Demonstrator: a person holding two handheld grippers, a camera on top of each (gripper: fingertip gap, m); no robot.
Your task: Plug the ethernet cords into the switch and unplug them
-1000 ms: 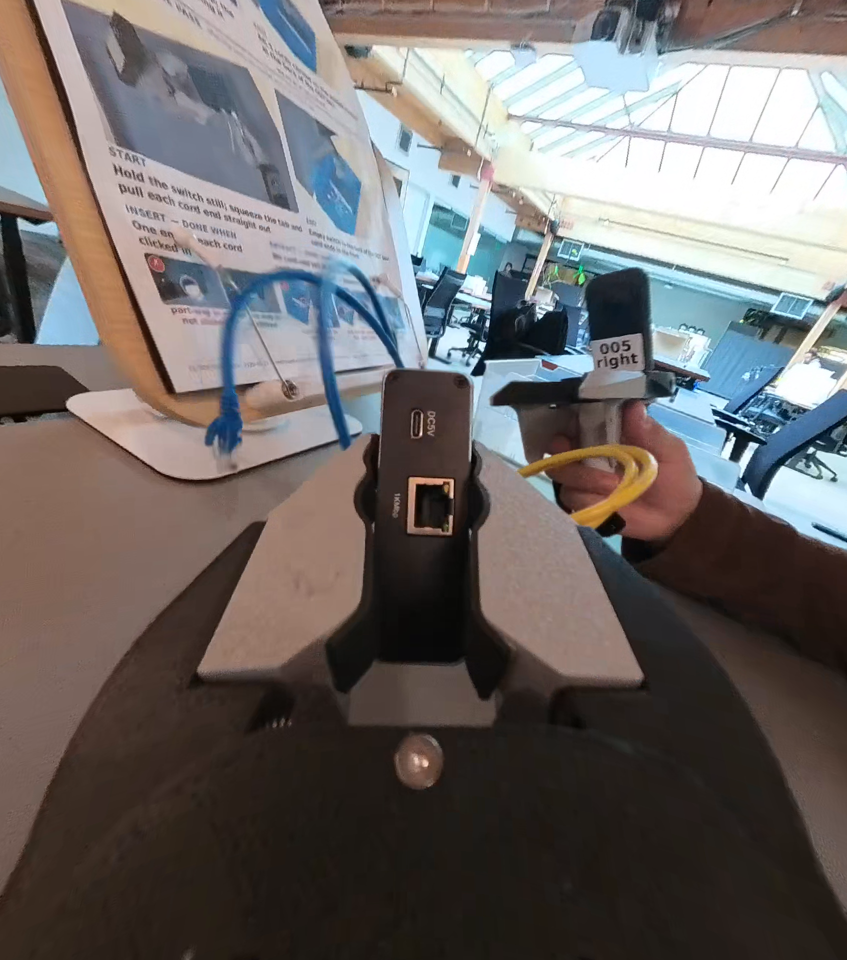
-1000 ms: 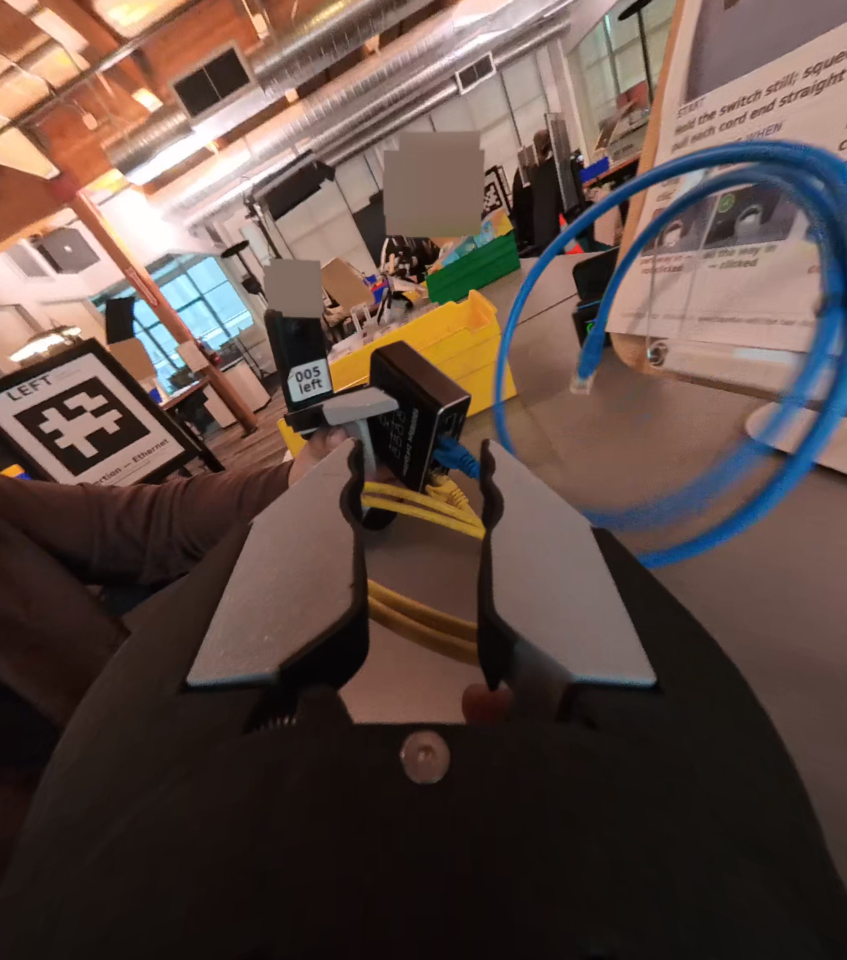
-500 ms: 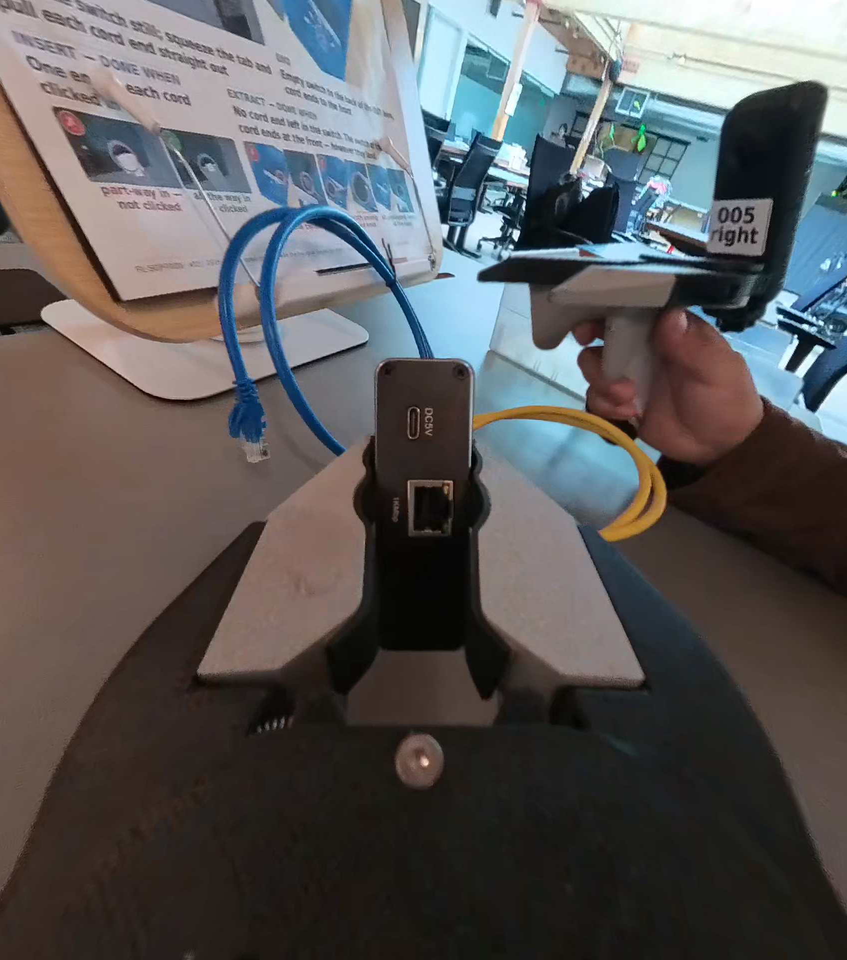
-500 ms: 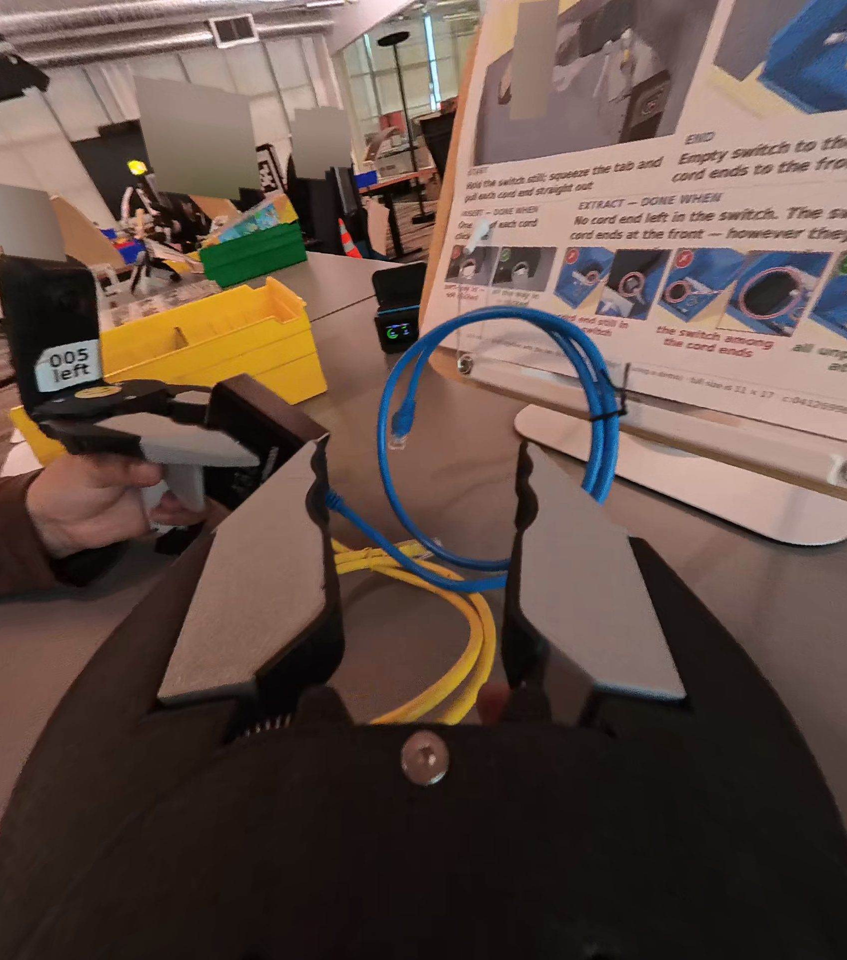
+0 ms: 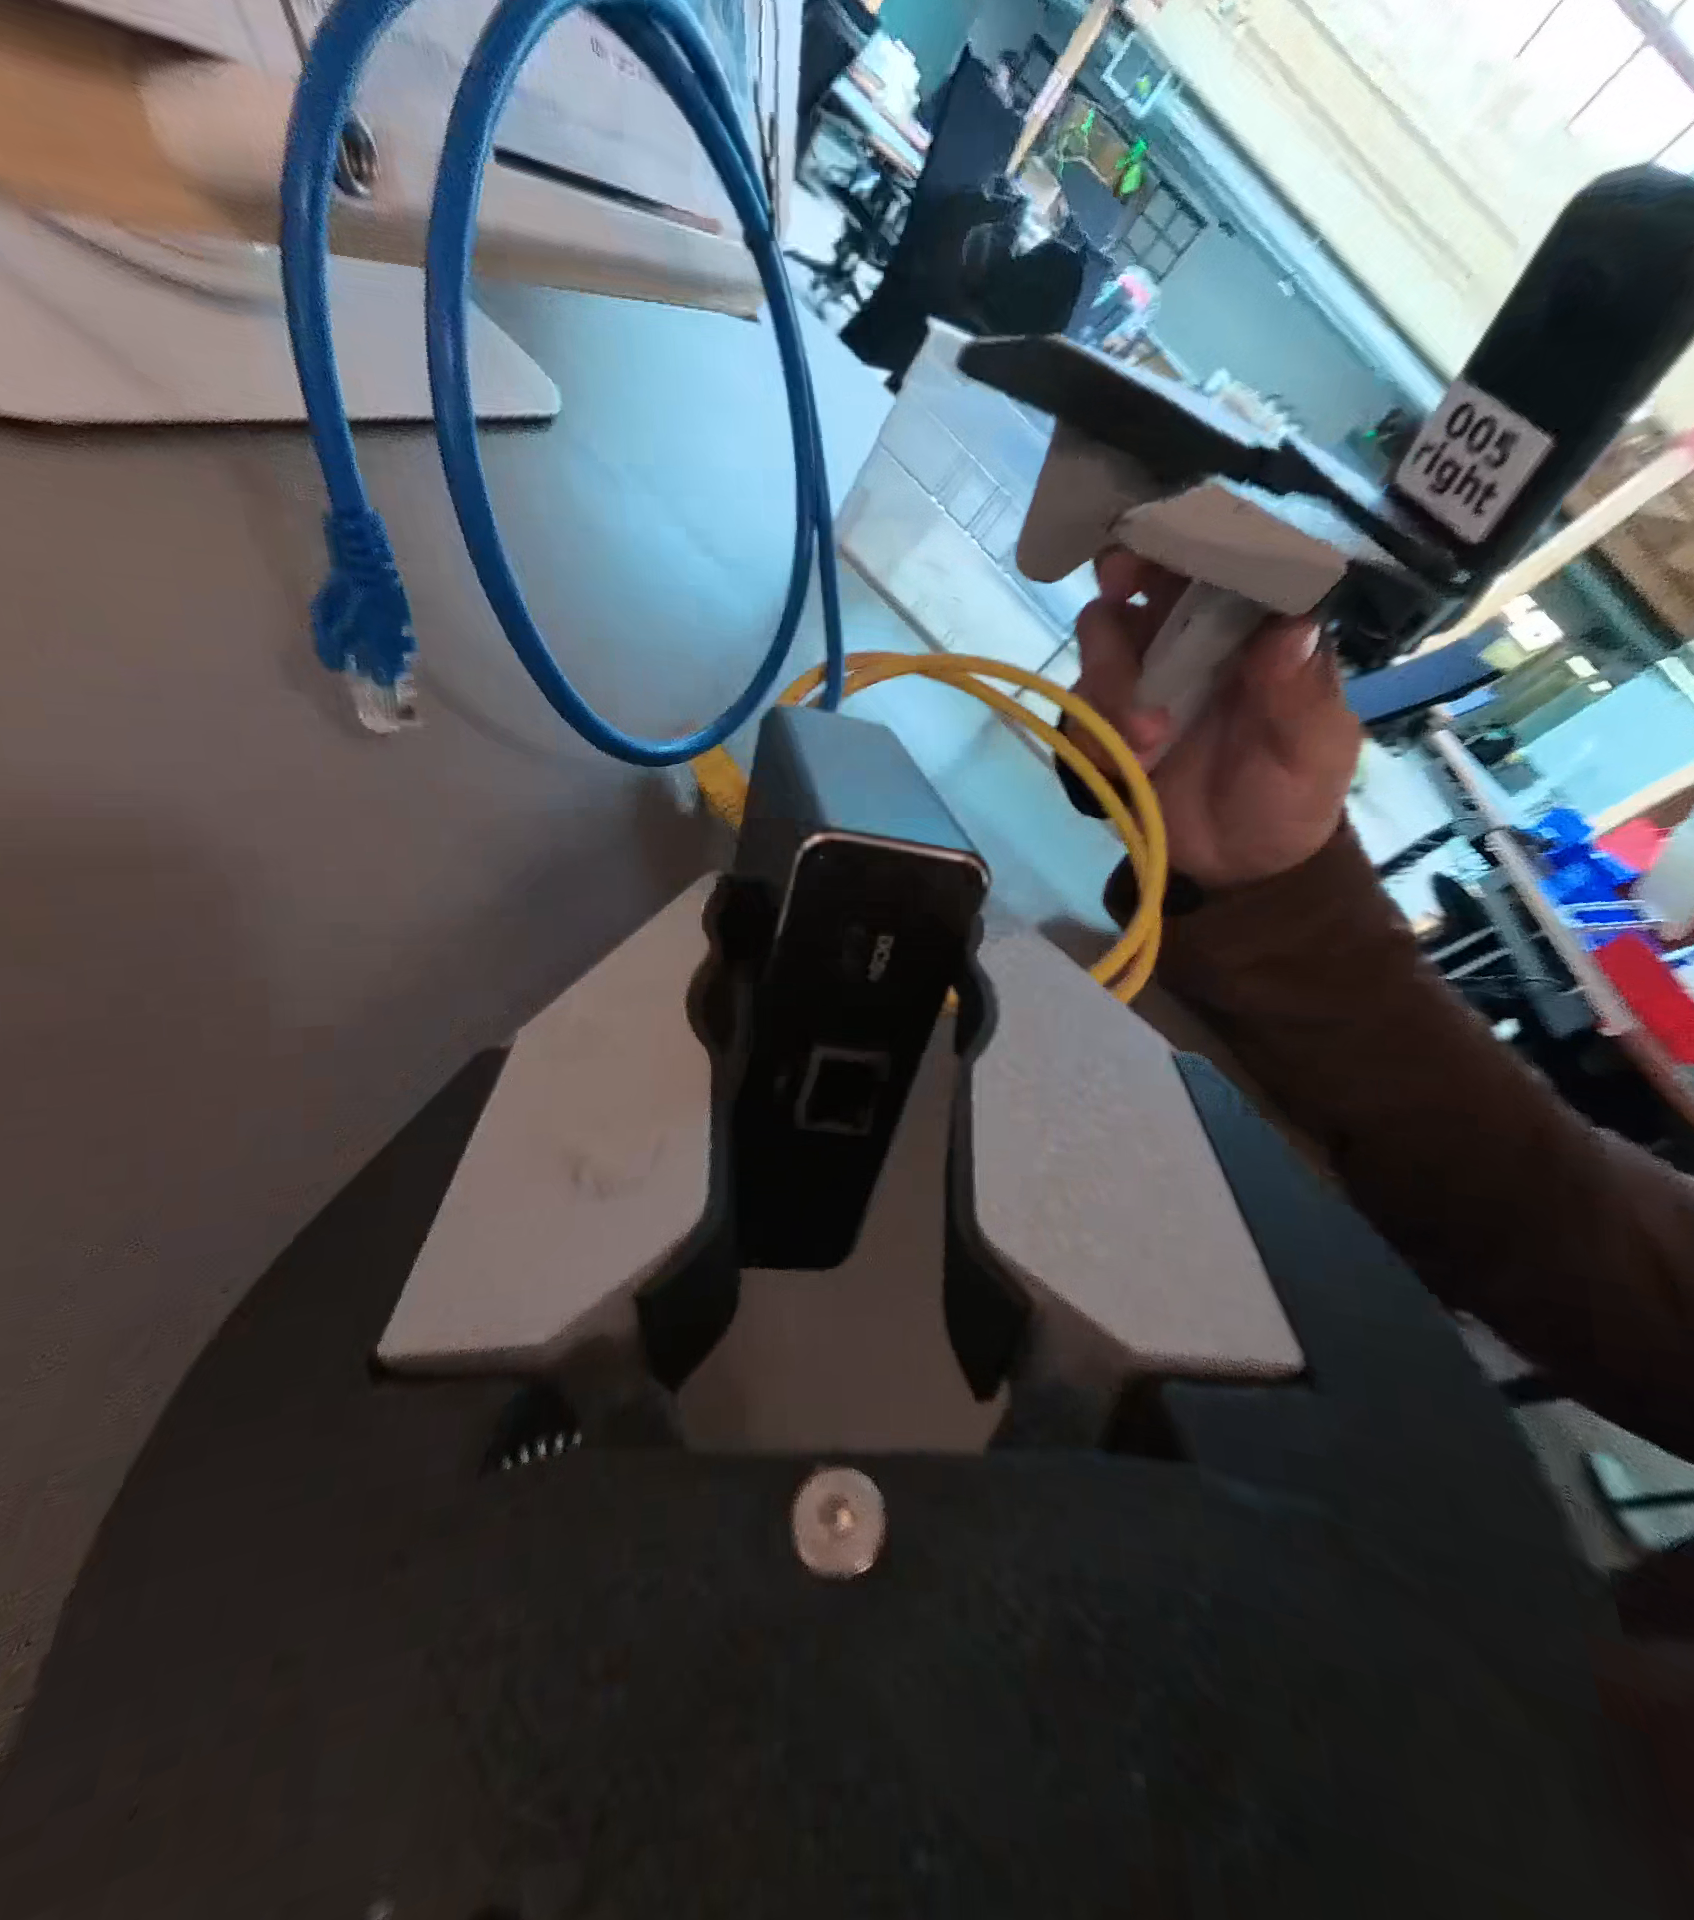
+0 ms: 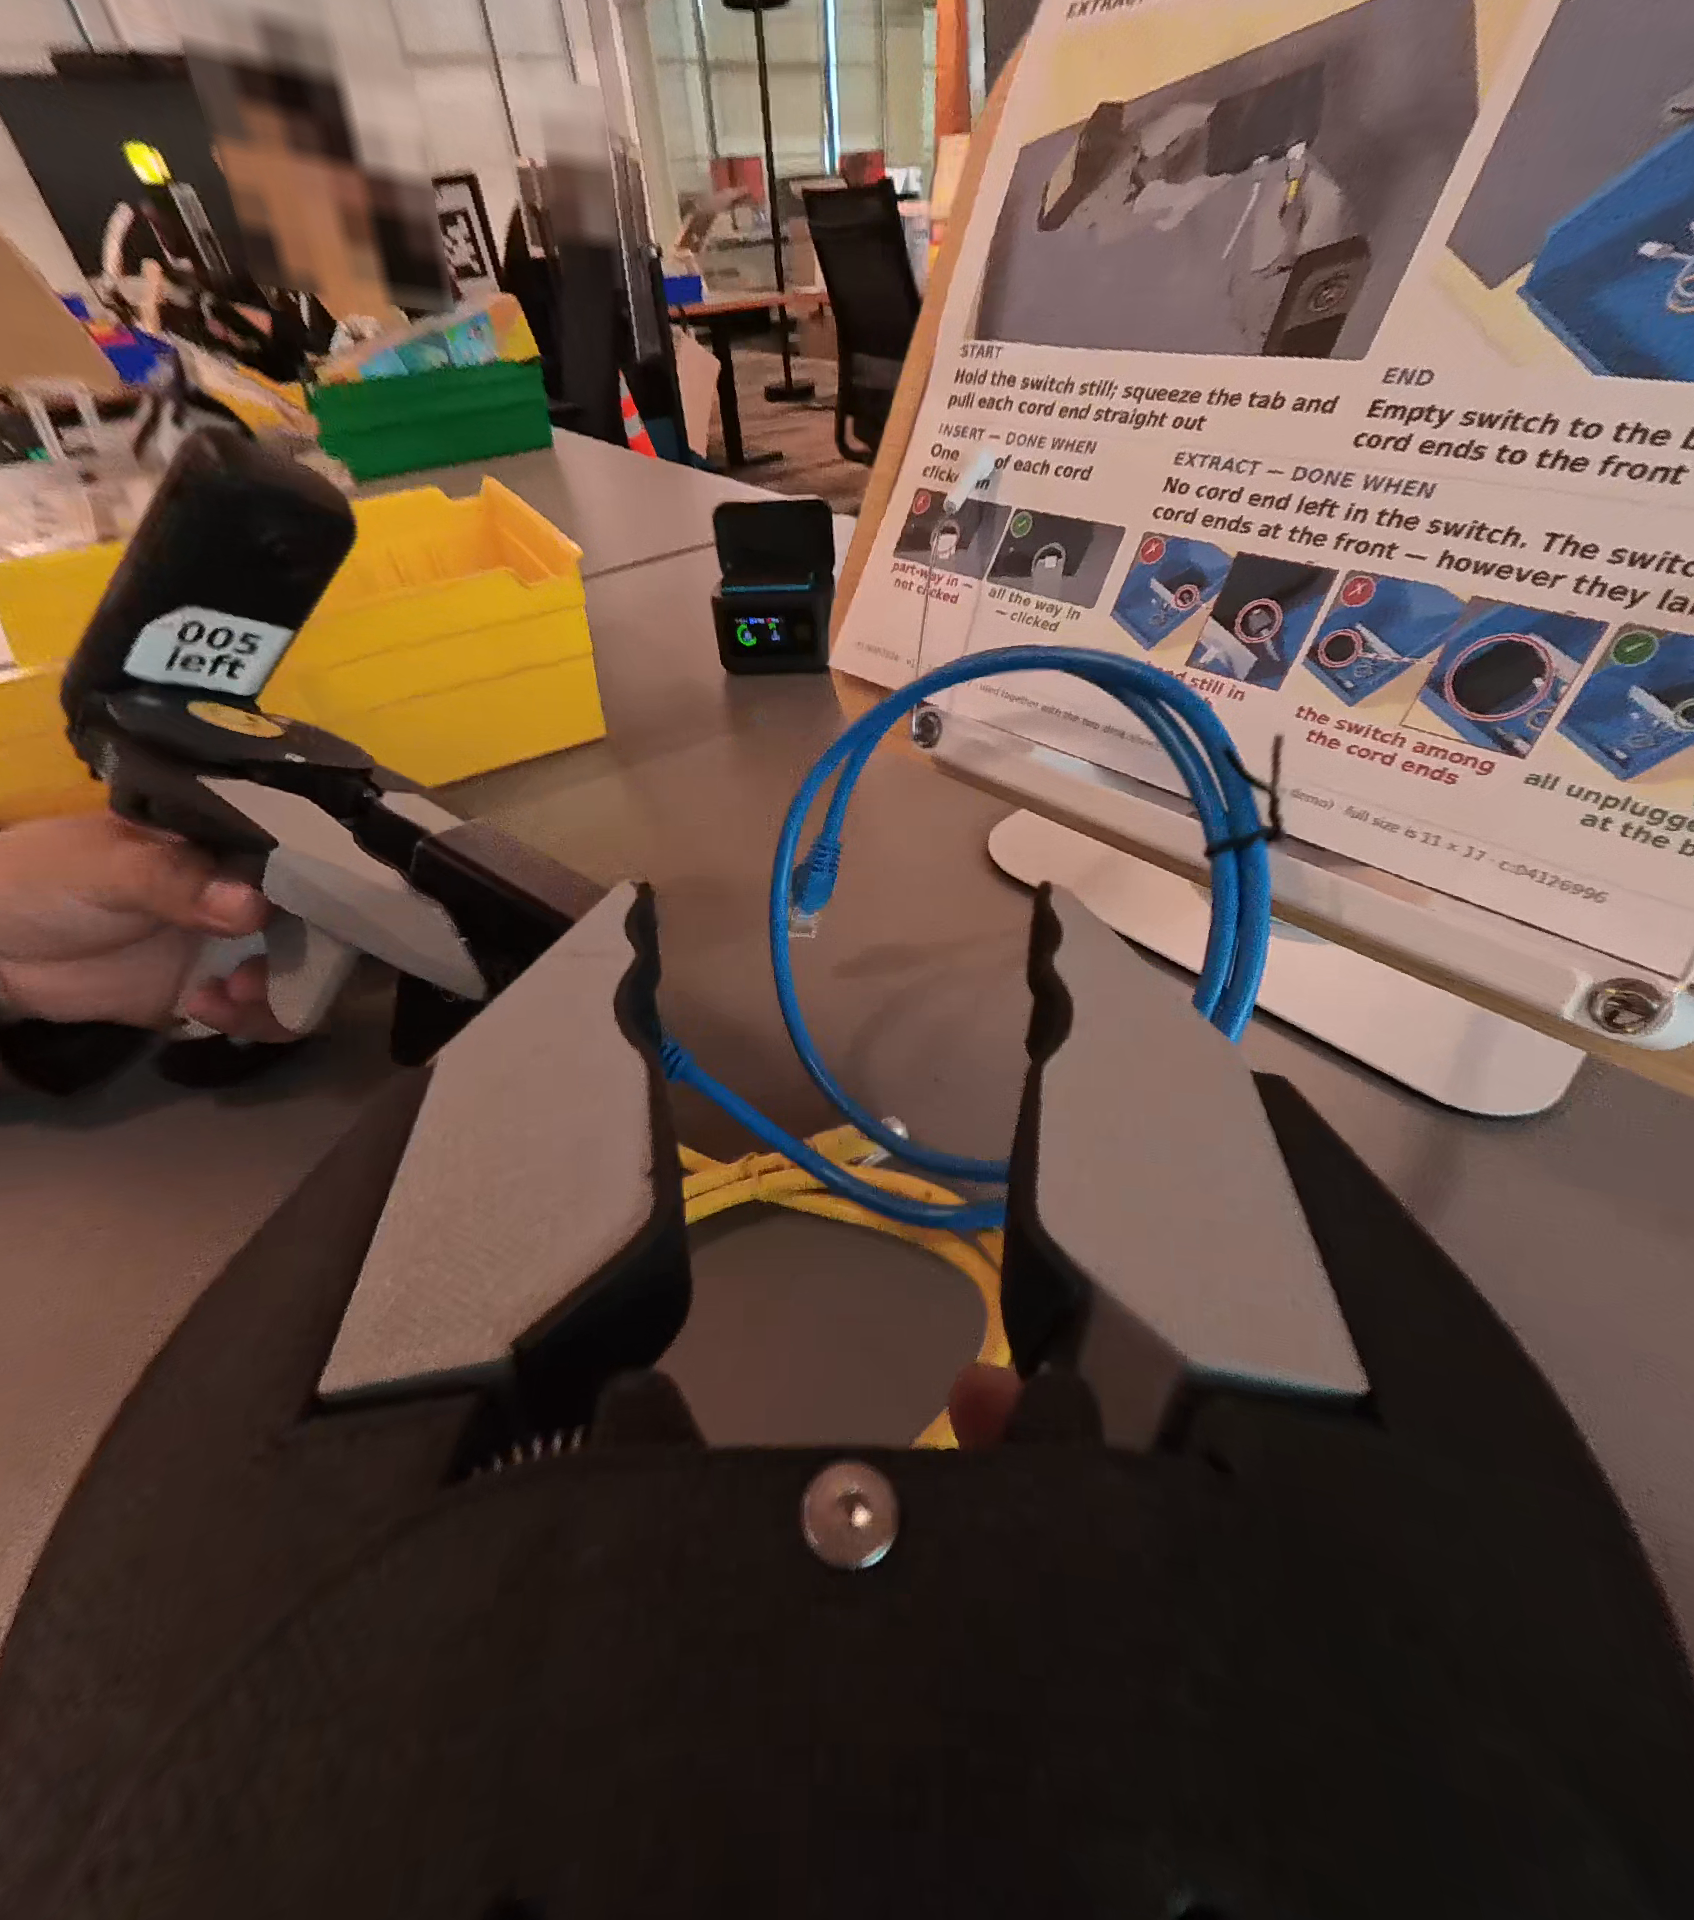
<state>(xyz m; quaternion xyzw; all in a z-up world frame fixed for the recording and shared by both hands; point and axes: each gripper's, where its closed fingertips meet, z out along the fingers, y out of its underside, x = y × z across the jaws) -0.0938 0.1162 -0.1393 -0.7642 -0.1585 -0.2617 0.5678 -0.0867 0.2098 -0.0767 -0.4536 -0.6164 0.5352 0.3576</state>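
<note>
My left gripper [image 5: 848, 935] is shut on the black switch [image 5: 843, 1091], held end-on just above the grey table [image 5: 95, 935]. A blue cord [image 5: 448, 416] and a yellow cord [image 5: 1113, 769] run to the switch's far side. The blue cord's free plug [image 5: 360, 634] hangs loose. My right gripper [image 6: 838, 914] is open and empty, its jaws wide over the yellow cord [image 6: 822, 1184] and the blue cord's loop [image 6: 1217, 769]. The left gripper [image 6: 355, 862] shows at the left of the right wrist view, and the right gripper [image 5: 1186, 520] at the right of the left wrist view.
An instruction board [image 6: 1342, 468] on a white stand [image 6: 1342, 1018] rises behind the cords. Yellow bins [image 6: 469, 644], a green bin [image 6: 438, 416] and a small black device with a lit screen [image 6: 770, 613] stand at the back left.
My left gripper has tilted and sunk toward the table with the switch. My right gripper has opened wider and dropped lower over the cords.
</note>
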